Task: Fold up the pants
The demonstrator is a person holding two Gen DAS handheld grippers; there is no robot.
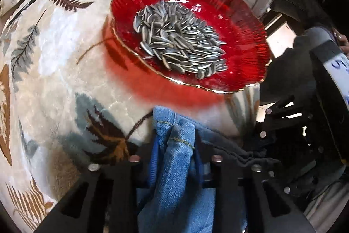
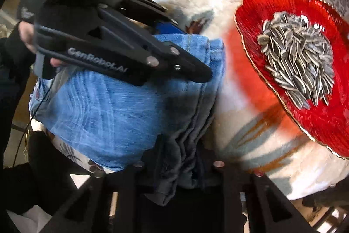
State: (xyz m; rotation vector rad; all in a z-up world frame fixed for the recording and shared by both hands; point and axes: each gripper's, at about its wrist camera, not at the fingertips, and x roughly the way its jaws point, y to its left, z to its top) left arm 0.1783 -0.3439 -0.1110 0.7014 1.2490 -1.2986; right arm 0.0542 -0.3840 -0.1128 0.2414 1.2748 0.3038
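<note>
Both claws pinch pants (image 2: 104, 115) | left claw (image 1: 174, 158) | right claw (image 2: 181, 158) | fingertips hidden by denim

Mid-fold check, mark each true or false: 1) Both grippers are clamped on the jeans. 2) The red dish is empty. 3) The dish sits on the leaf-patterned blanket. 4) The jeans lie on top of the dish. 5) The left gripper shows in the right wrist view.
1) True: the left gripper and the right gripper each pinch folds of the blue jeans.
2) False: the red dish holds a pile of striped sunflower seeds.
3) True: it rests on the leaf-patterned blanket.
4) False: the jeans lie on the blanket beside the dish, apart from it.
5) True: it reaches in from the upper left, over the jeans.
</note>
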